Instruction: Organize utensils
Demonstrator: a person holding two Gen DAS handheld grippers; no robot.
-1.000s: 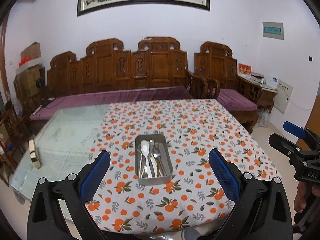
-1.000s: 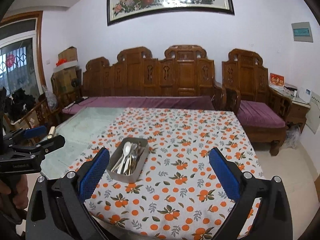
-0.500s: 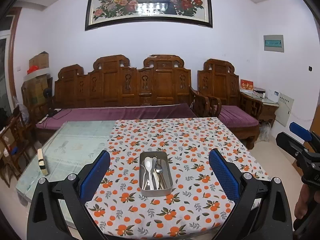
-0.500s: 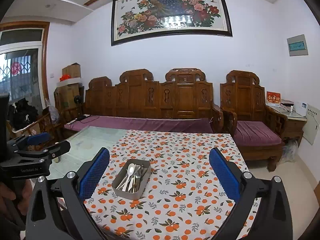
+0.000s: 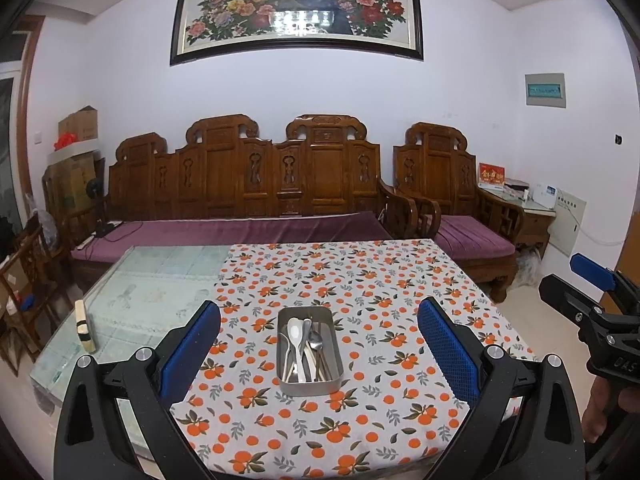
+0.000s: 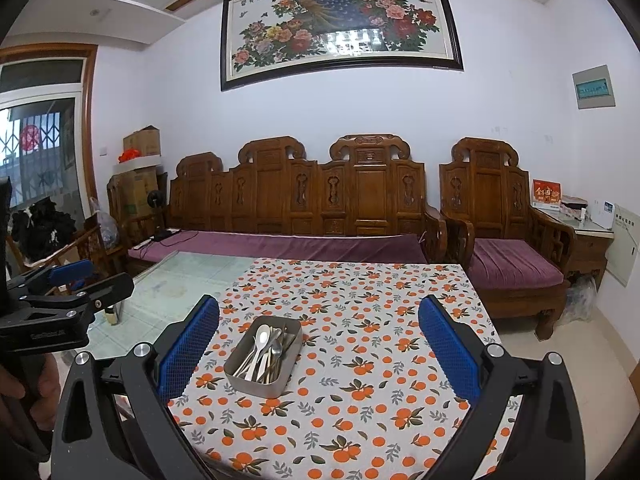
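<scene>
A rectangular metal tray sits on the orange-print tablecloth and holds several spoons and other metal utensils. It also shows in the right wrist view with the spoons inside. My left gripper is open and empty, held back from the table's near edge, with the tray between its blue pads. My right gripper is open and empty, to the right of the left one, the tray slightly left of its centre. Each gripper shows at the side of the other's view.
The left part of the table is bare glass with a small cream block on it. A carved wooden sofa with purple cushions and an armchair stand behind the table. A side cabinet is at the right wall.
Both grippers have tilted upward and pulled back from the table; the tray now sits lower and farther in both views and more wall and painting show. Jaws stay open.
</scene>
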